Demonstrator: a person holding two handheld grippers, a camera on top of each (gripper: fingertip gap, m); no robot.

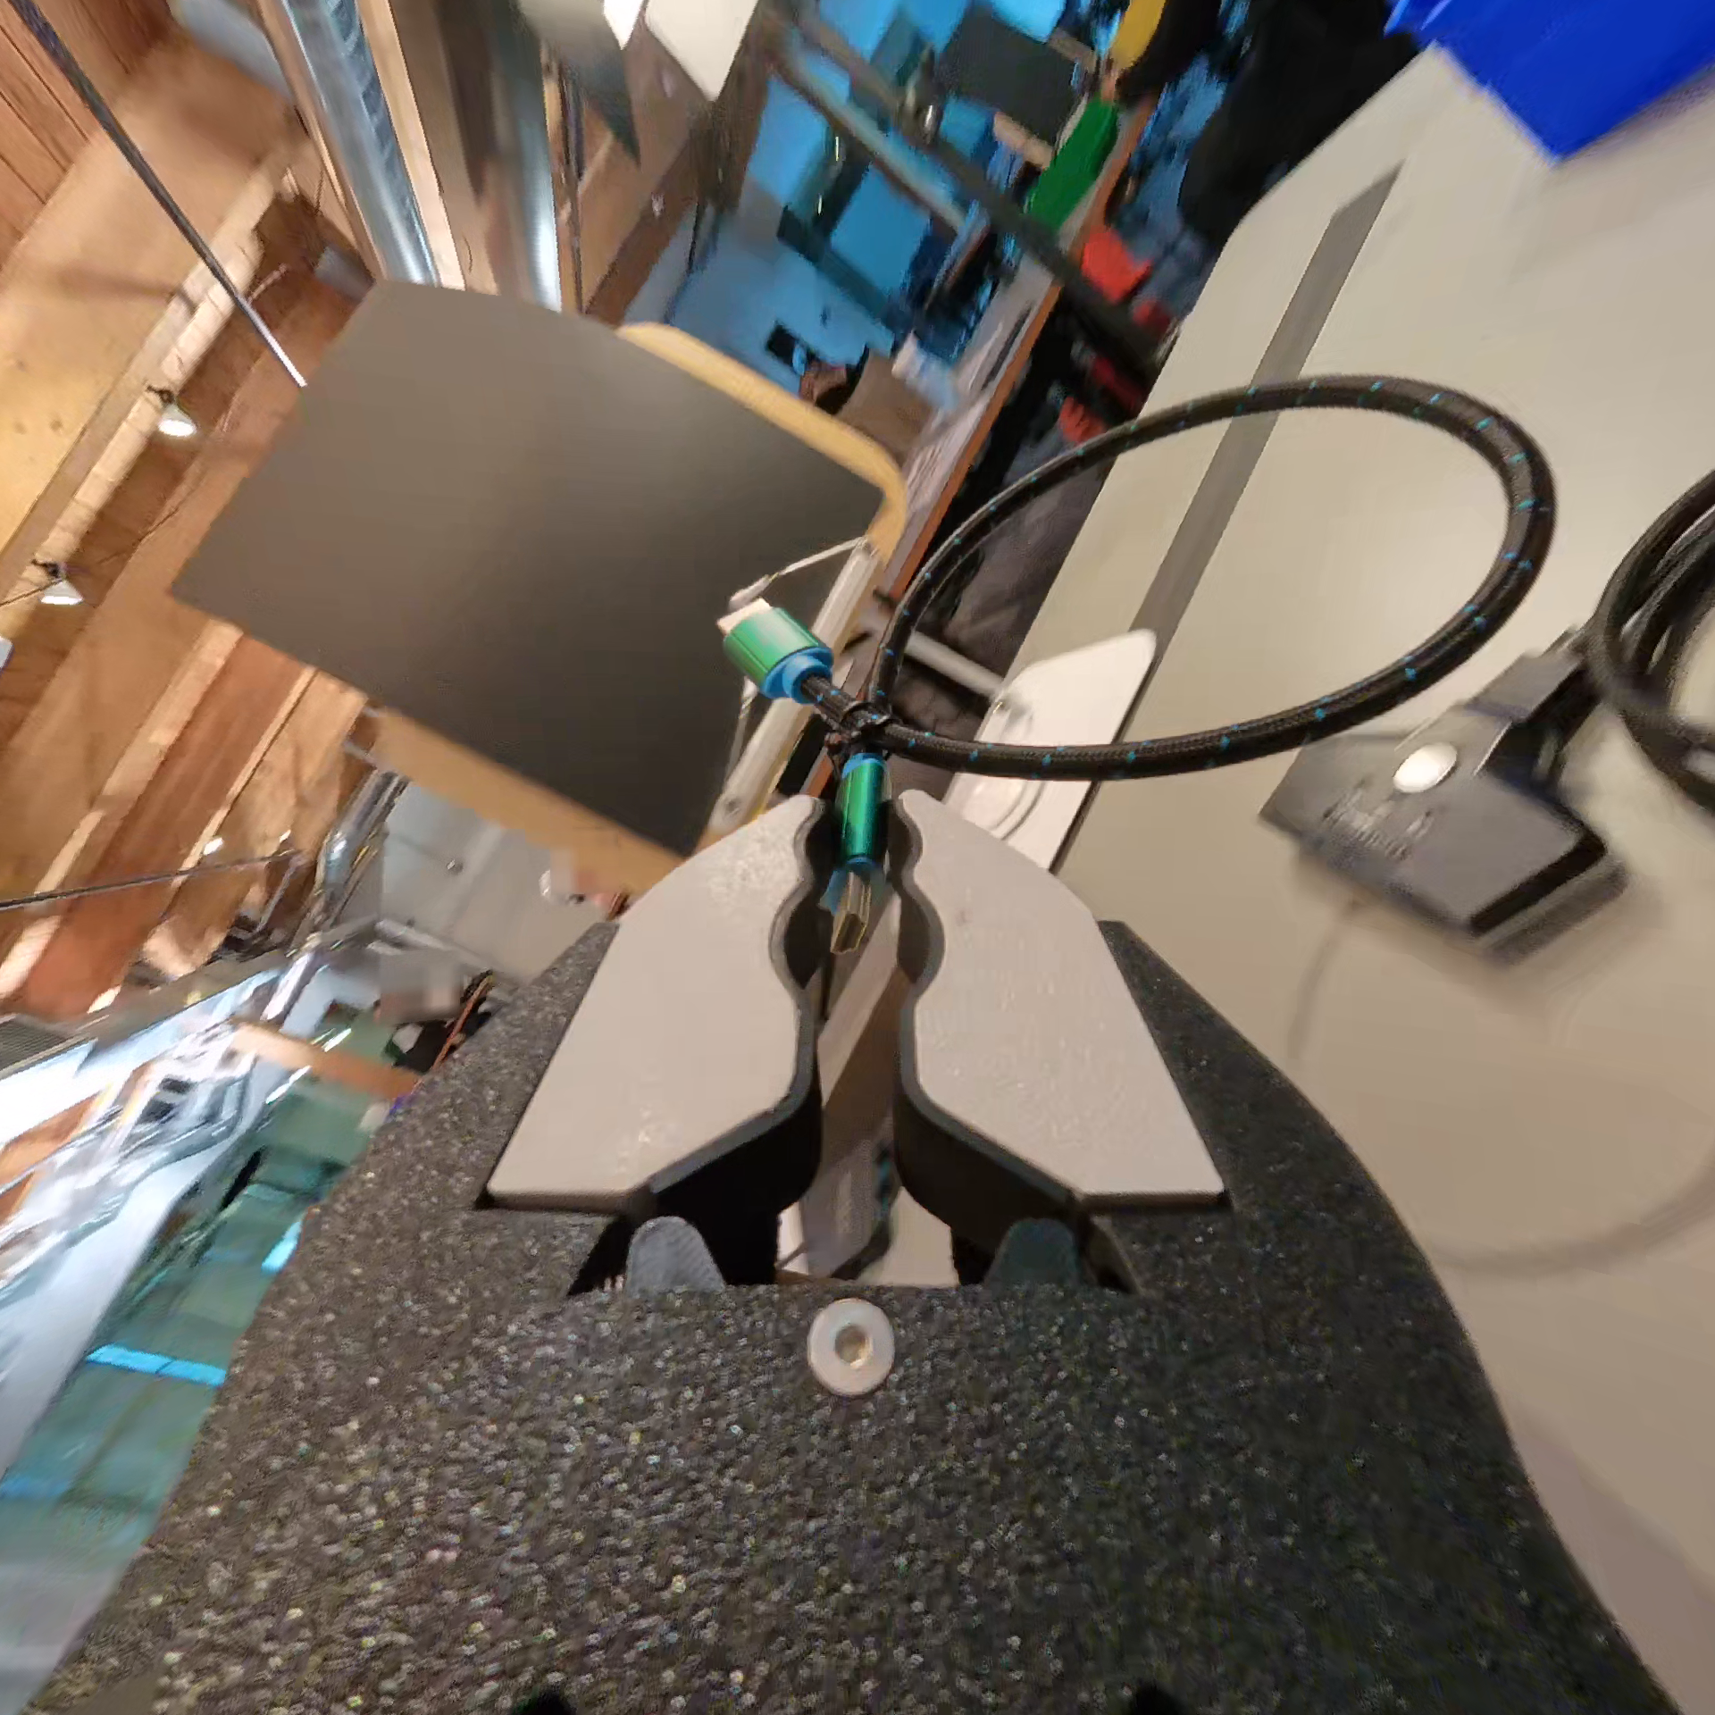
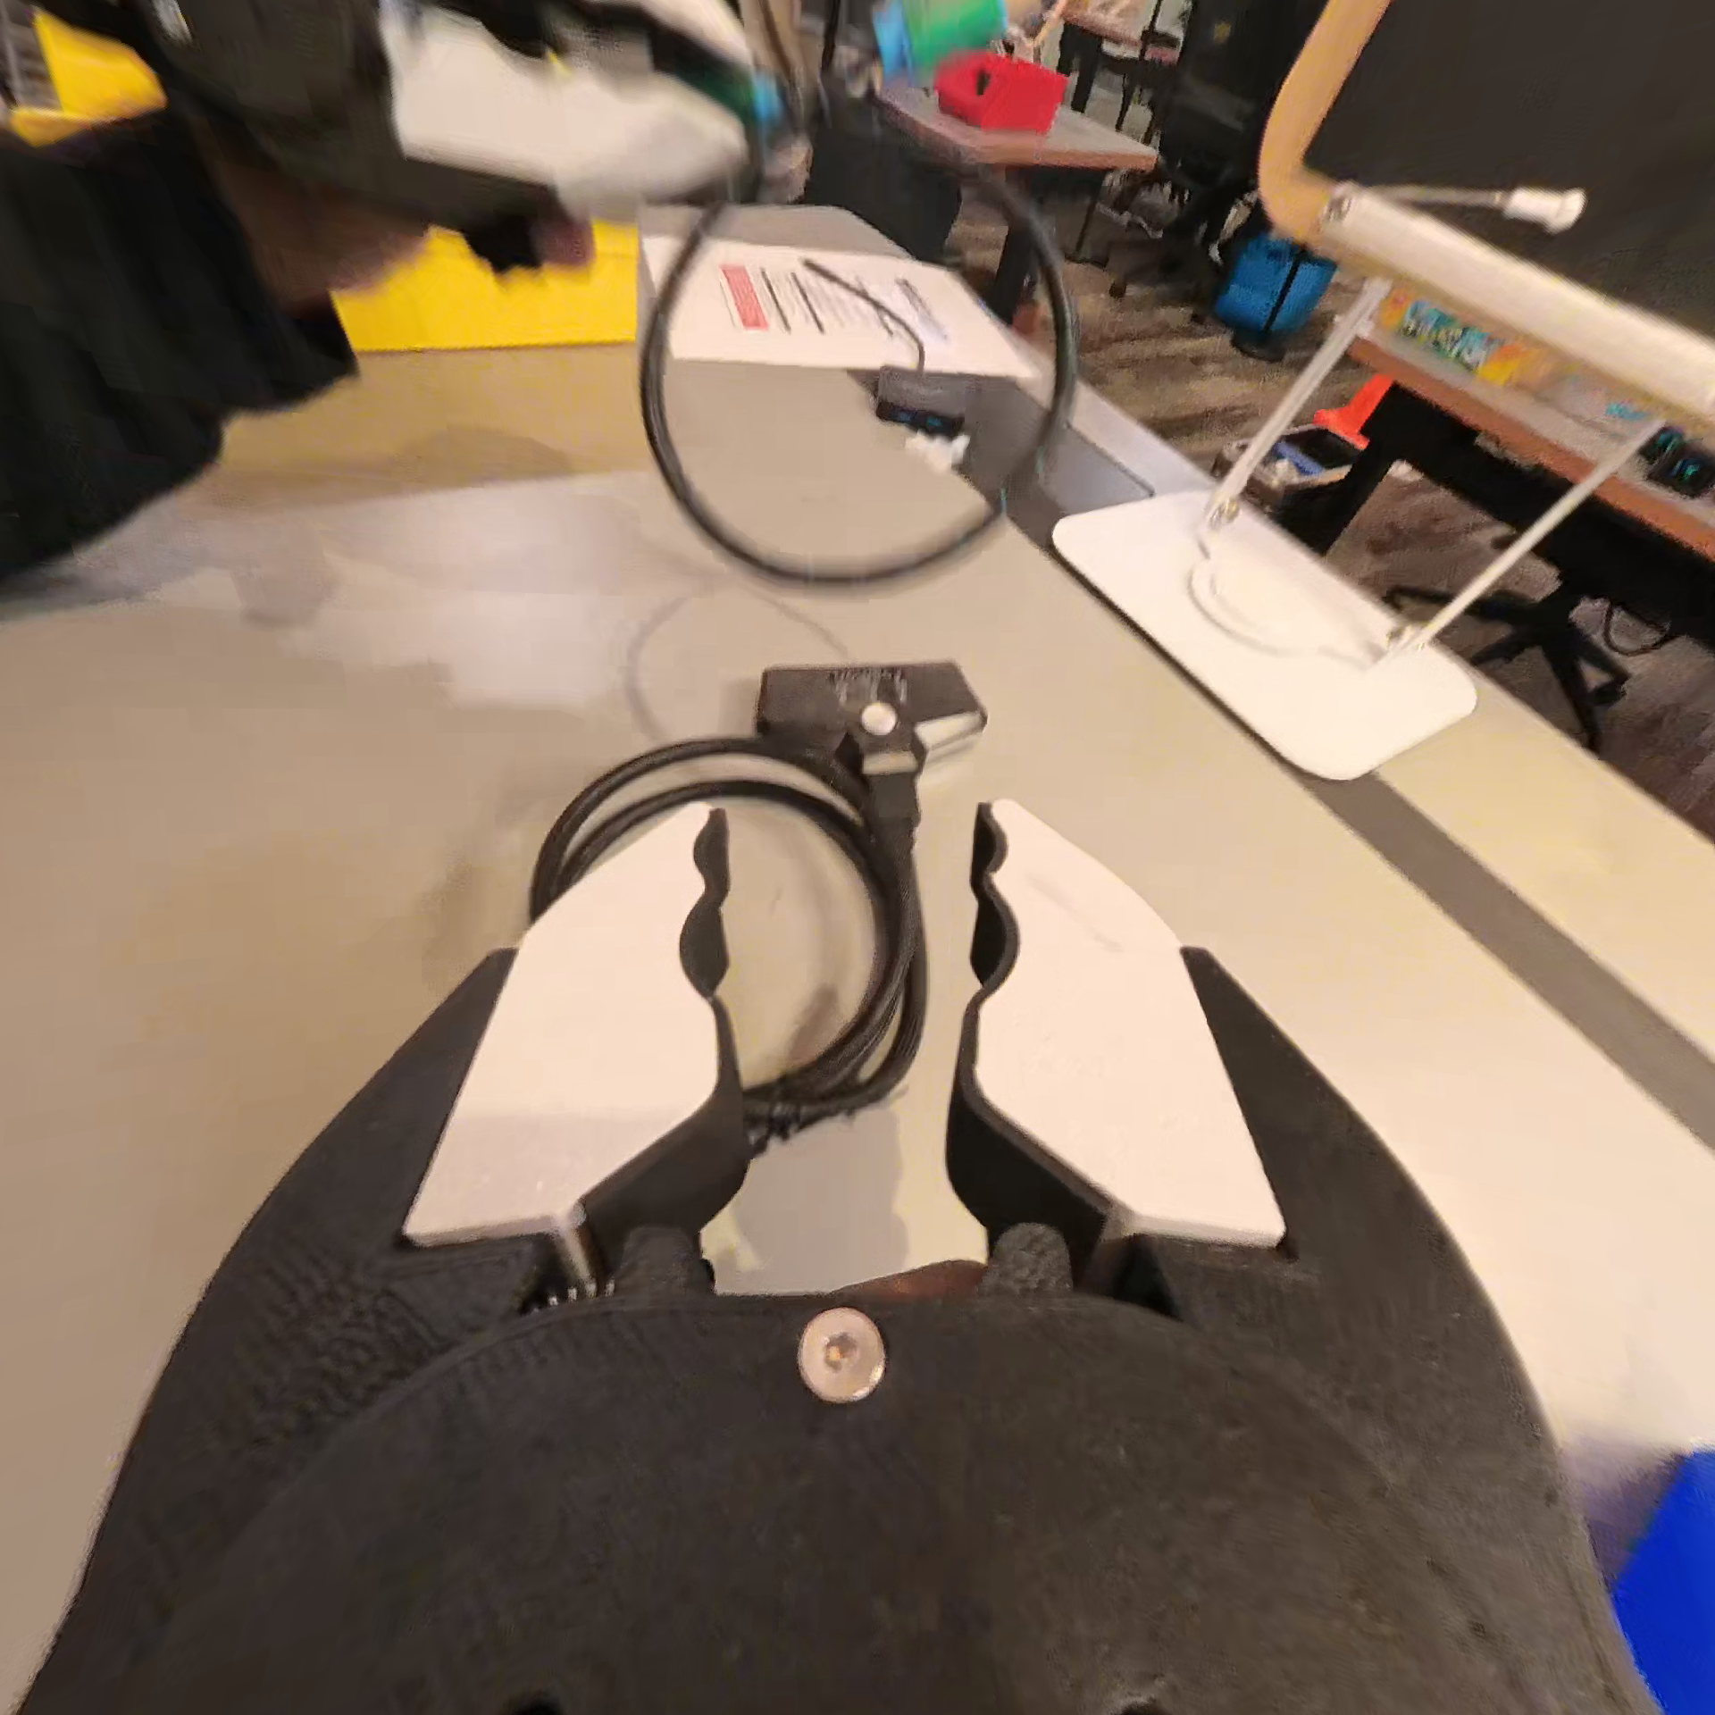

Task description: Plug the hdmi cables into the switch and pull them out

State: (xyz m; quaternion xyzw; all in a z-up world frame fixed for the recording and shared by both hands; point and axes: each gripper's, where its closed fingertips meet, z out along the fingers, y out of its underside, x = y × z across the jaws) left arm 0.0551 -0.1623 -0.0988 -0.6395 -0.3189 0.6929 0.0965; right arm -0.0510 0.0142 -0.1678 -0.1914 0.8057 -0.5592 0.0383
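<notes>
The left tongs (image 1: 858,835) were clamped on the green plug (image 1: 861,809) of a short braided cable (image 1: 1392,705), held up off the worktop (image 1: 1392,1114); the cable looped round in the air, and its other green plug (image 1: 775,654) stuck out beside the first, tied to it. The right tongs (image 2: 849,835) stood apart, holding nothing, low over the worktop, with a coiled black cable (image 2: 724,770) lying between and under the fingers. That cable's plug sat in the black switch (image 2: 868,701), which rested on the worktop just beyond the fingertips.
</notes>
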